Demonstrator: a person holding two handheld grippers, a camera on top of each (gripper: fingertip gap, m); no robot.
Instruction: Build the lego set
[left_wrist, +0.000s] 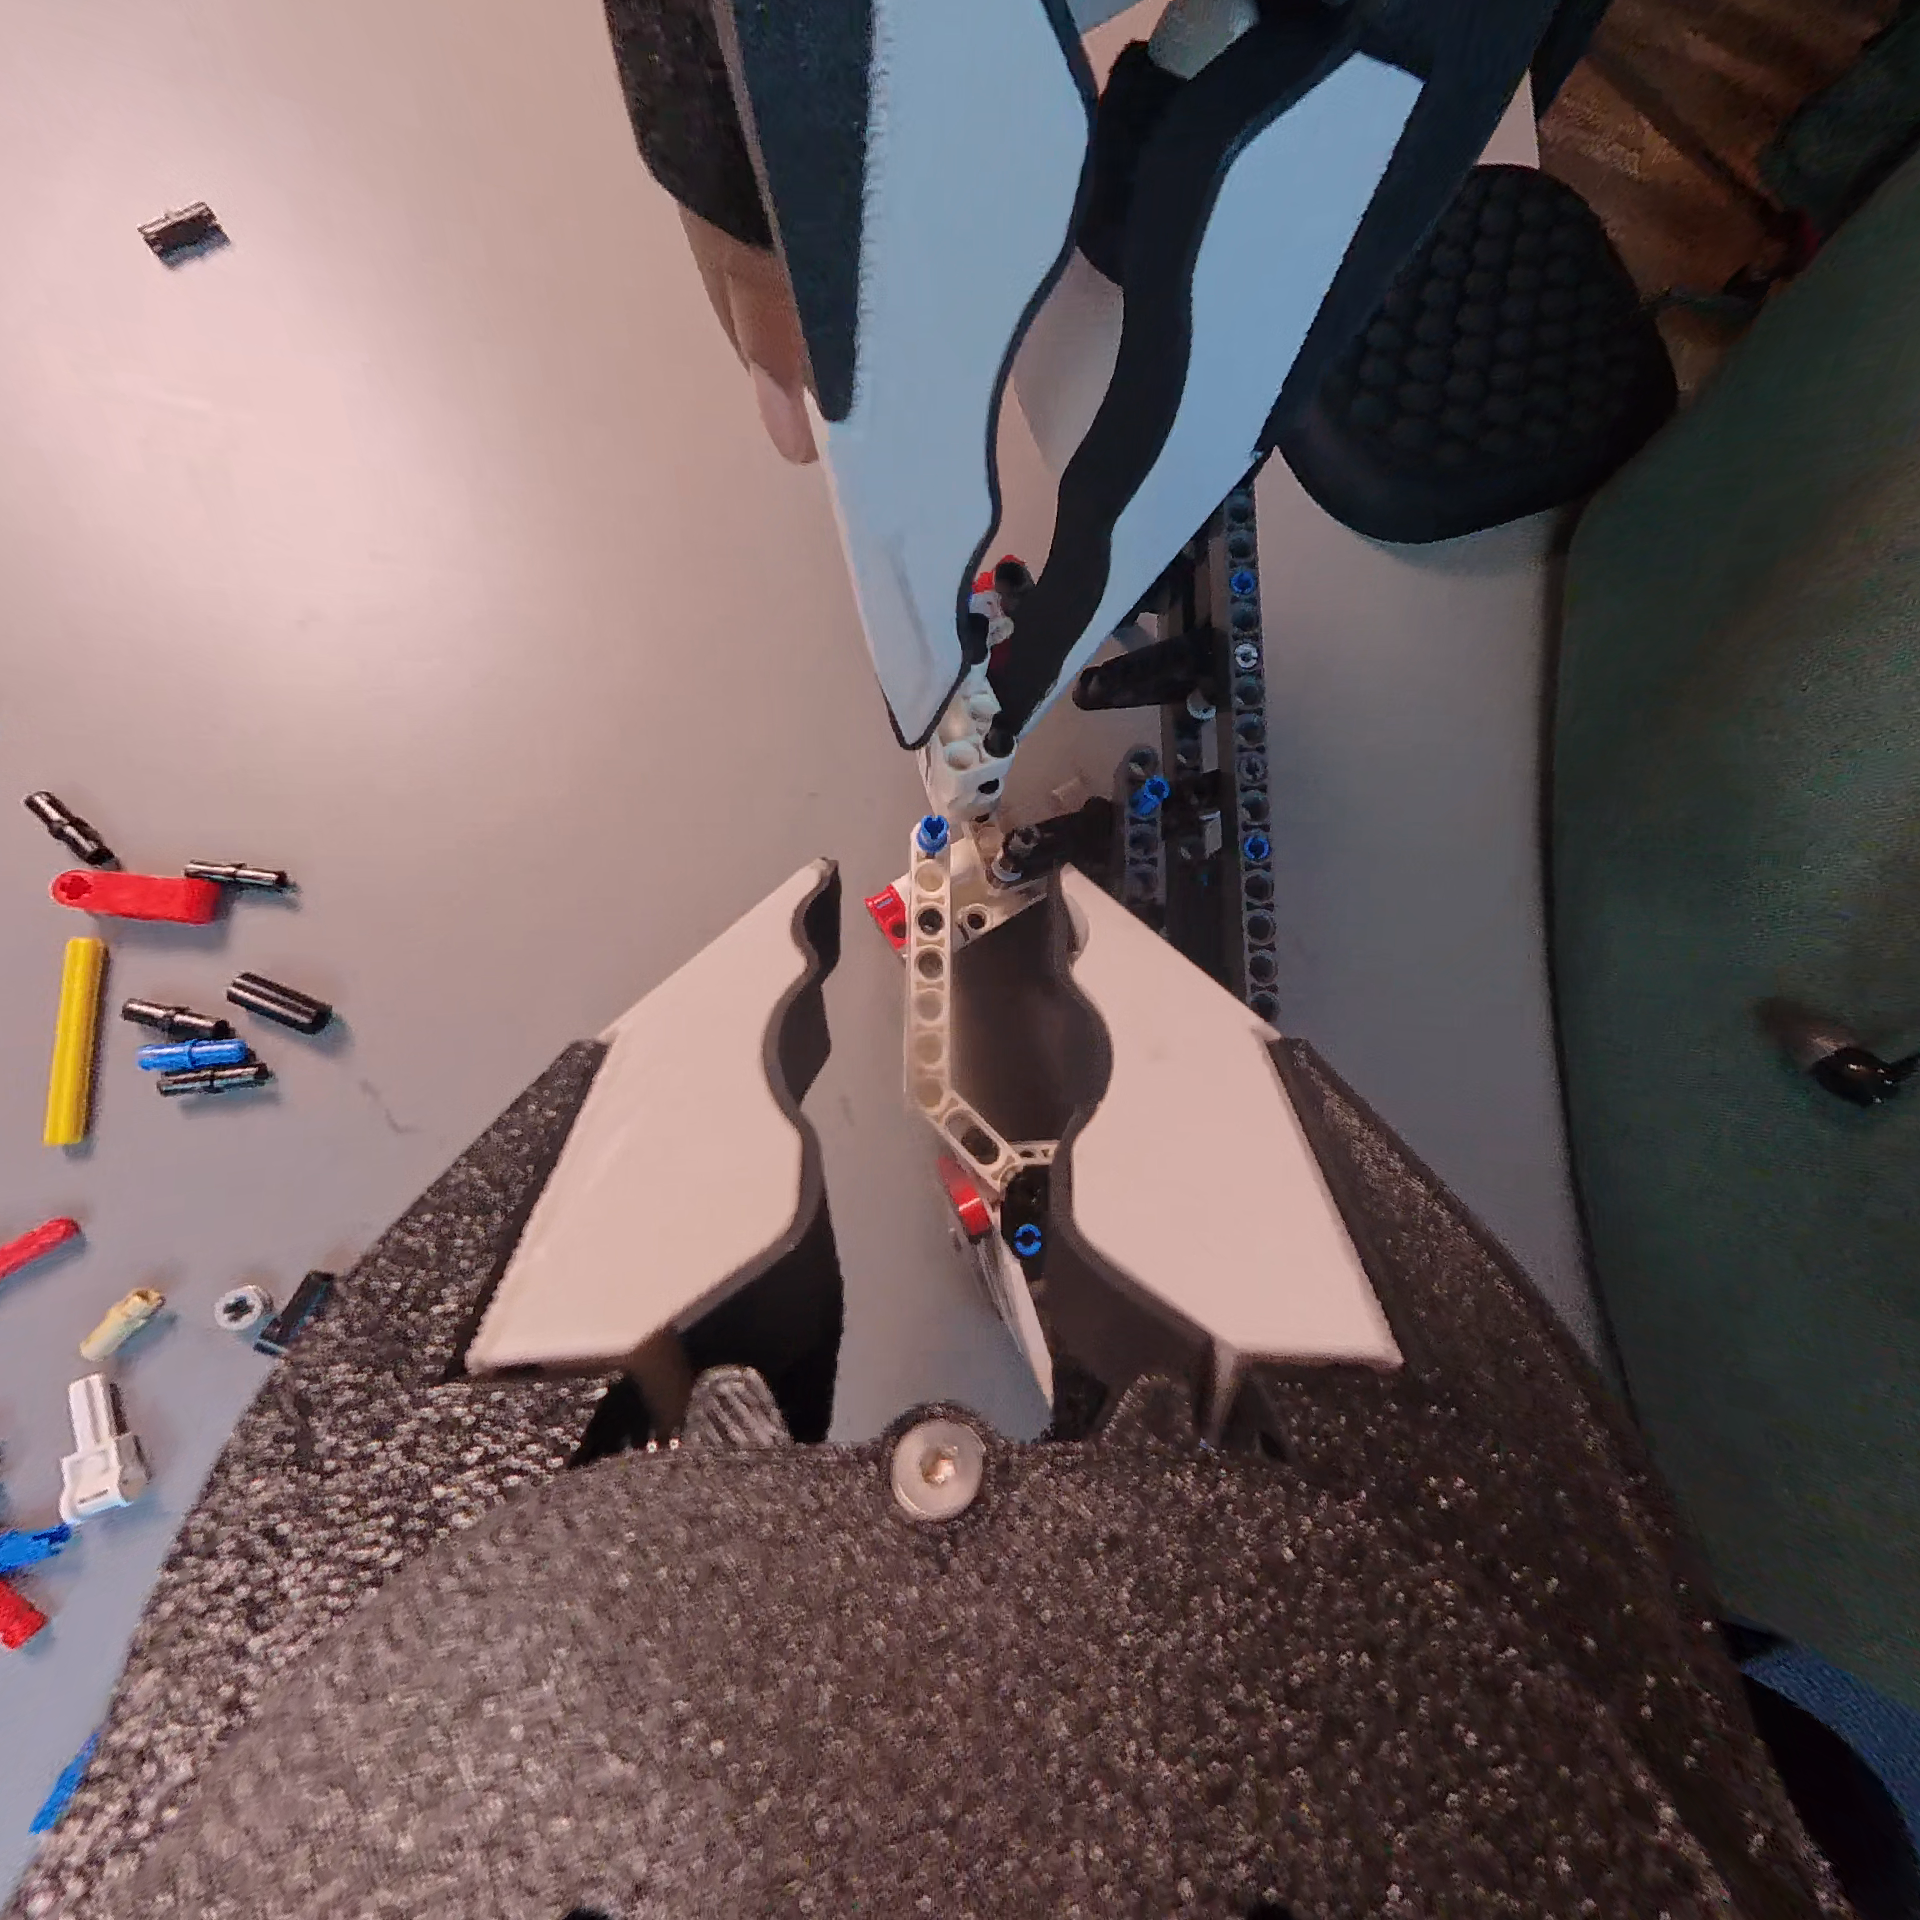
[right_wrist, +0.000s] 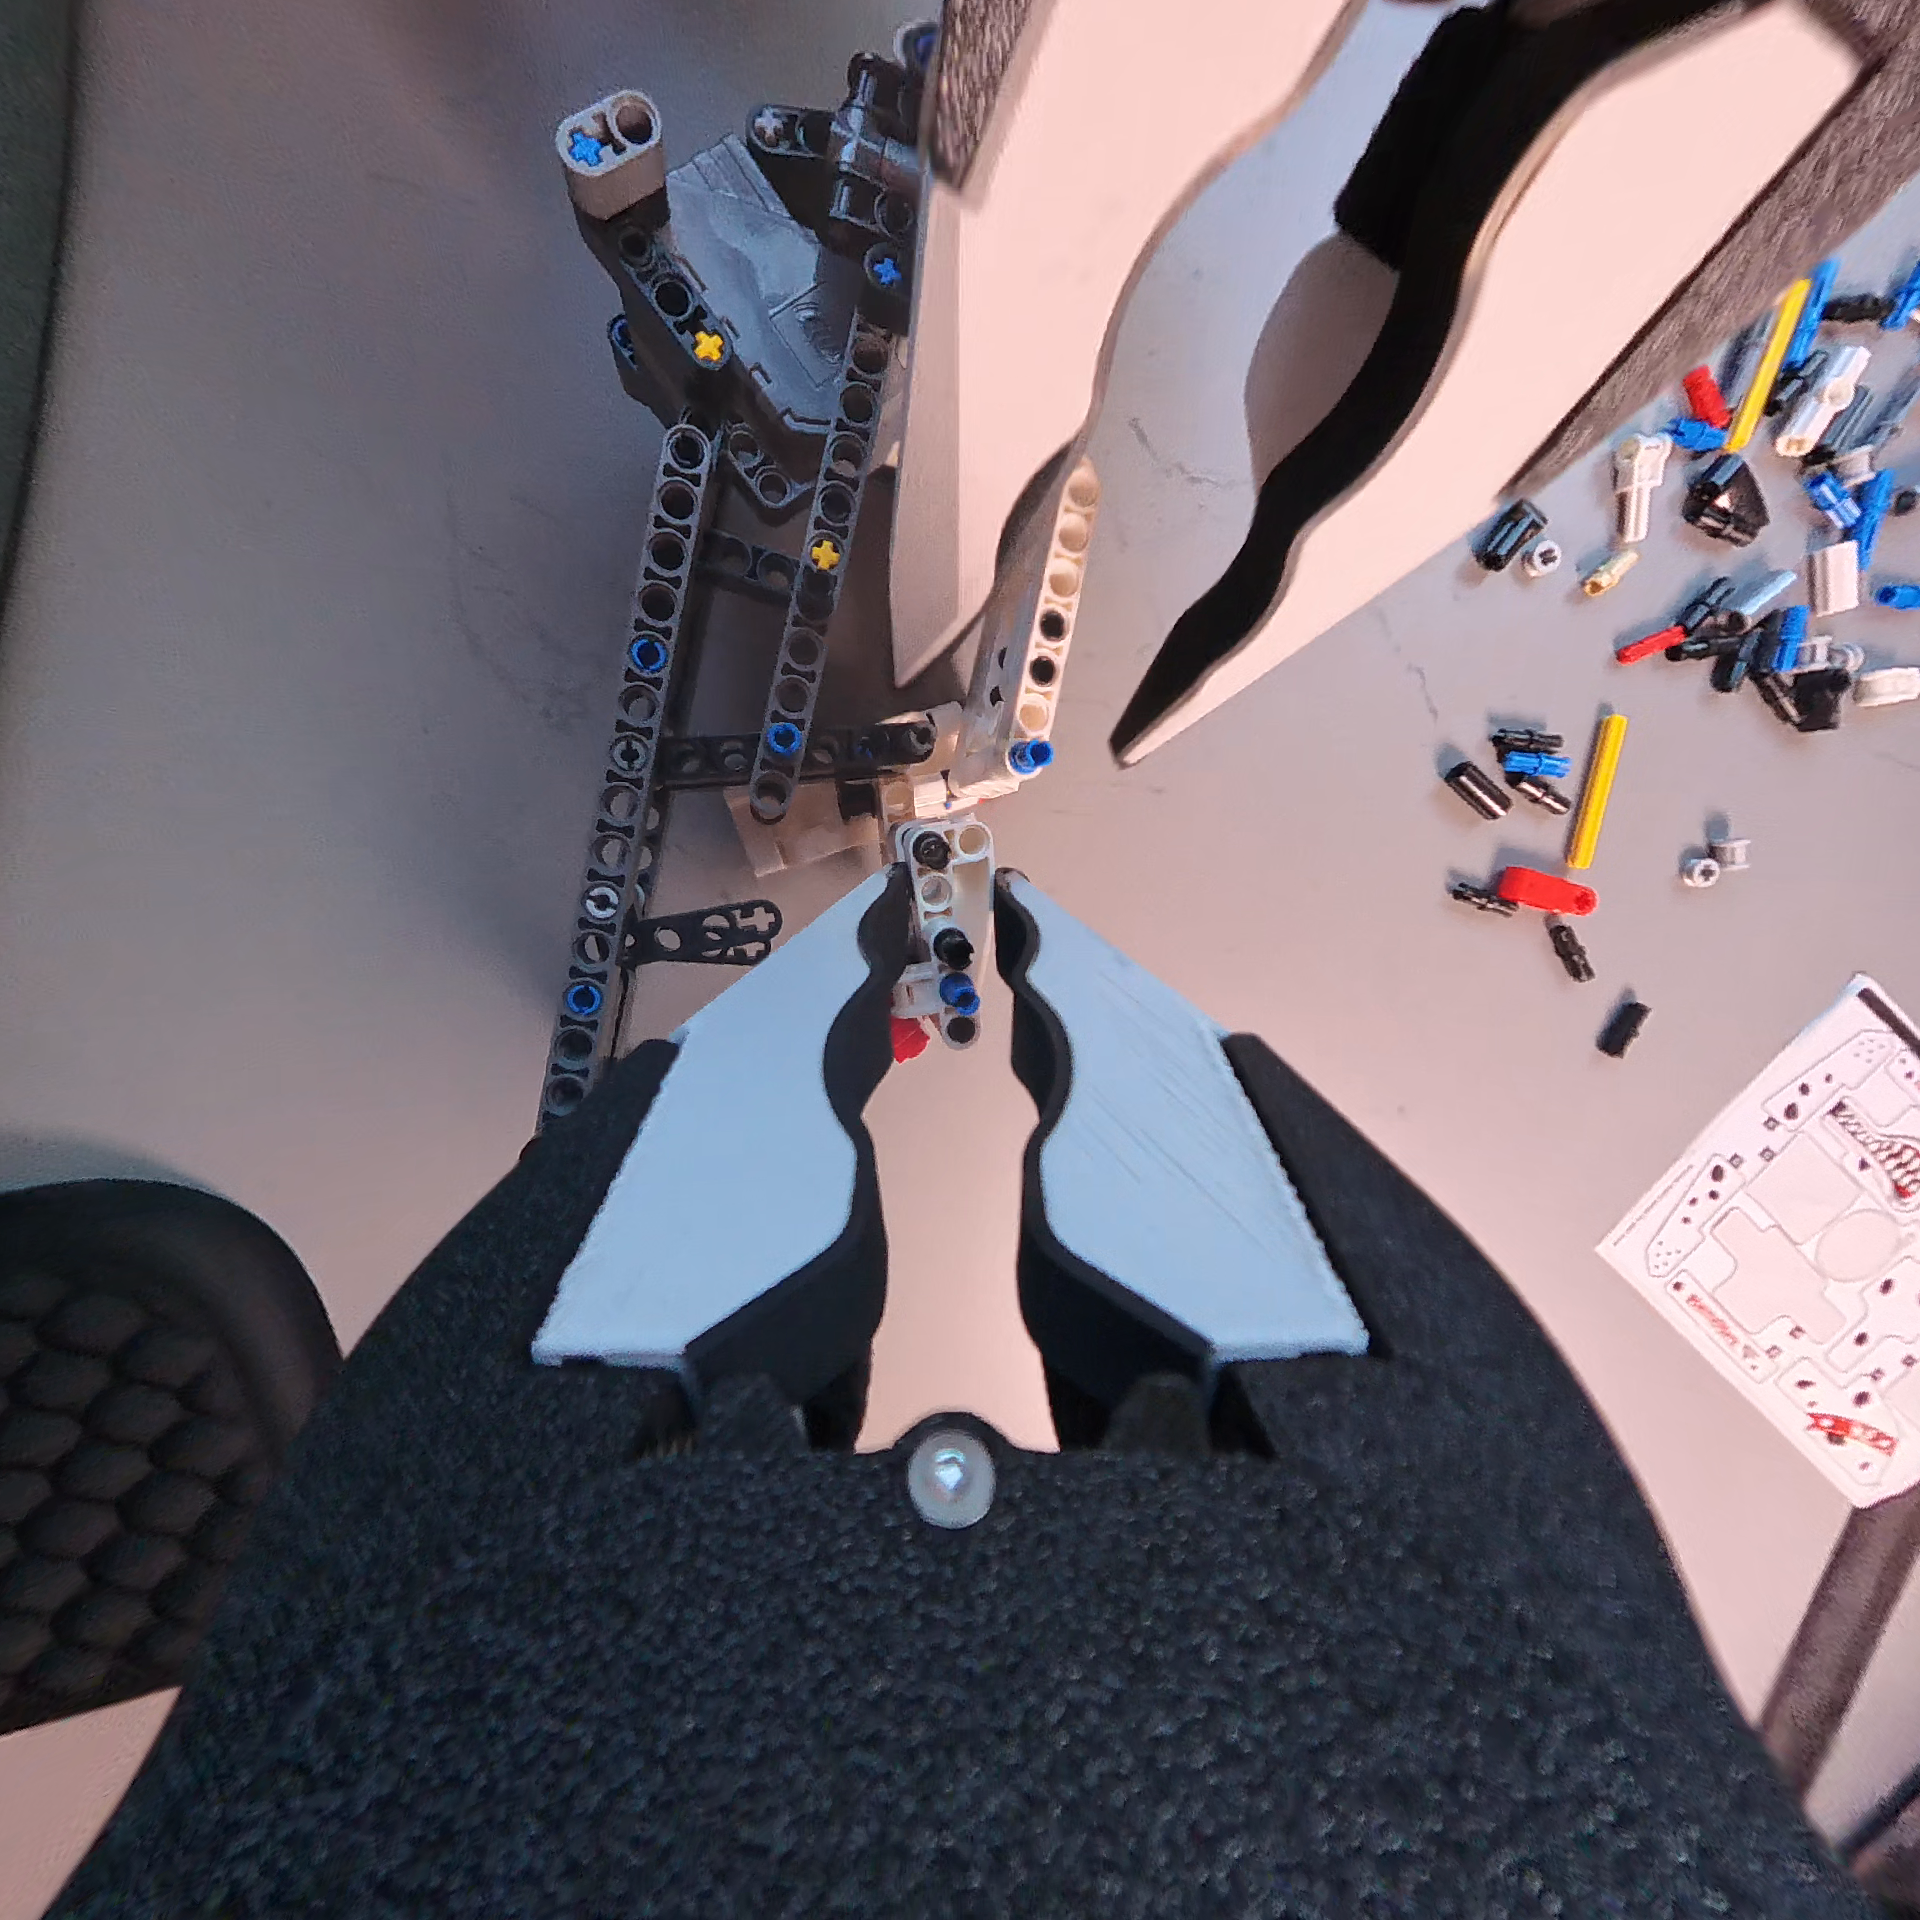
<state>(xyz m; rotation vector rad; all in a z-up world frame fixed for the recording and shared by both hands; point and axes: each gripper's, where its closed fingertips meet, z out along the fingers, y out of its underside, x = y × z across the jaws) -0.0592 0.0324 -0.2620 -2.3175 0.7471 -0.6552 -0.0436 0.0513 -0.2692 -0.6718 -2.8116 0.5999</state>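
Observation:
A white bent beam (left_wrist: 928, 987) with a blue pin and red parts lies between my left gripper's (left_wrist: 948, 878) fingers, against the right finger's inner pad. The left finger stands apart from it, so the jaws are open. My right gripper (right_wrist: 948, 883) is shut on a short white beam piece (right_wrist: 940, 914) that carries black and blue pins. It comes in from the top of the left wrist view (left_wrist: 961, 727), tip to tip with my left gripper. The two white parts meet end to end; I cannot tell if they are joined. The dark grey beam frame (right_wrist: 665, 623) lies just beside them.
Loose pins, axles and connectors lie scattered on the grey table (left_wrist: 416, 520), among them a yellow axle (left_wrist: 75, 1039) and a red beam (left_wrist: 135, 896). A sticker sheet (right_wrist: 1787, 1247) lies at the right. A black tyre (left_wrist: 1486, 353) and a green cushion (left_wrist: 1766, 935) border the work spot. The grippers are tip to tip, or close to it. From either gripper's tips it is about 15 centimeters to the yellow axle (left_wrist: 75, 1039). It is also in sight in the right wrist view (right_wrist: 1596, 792).

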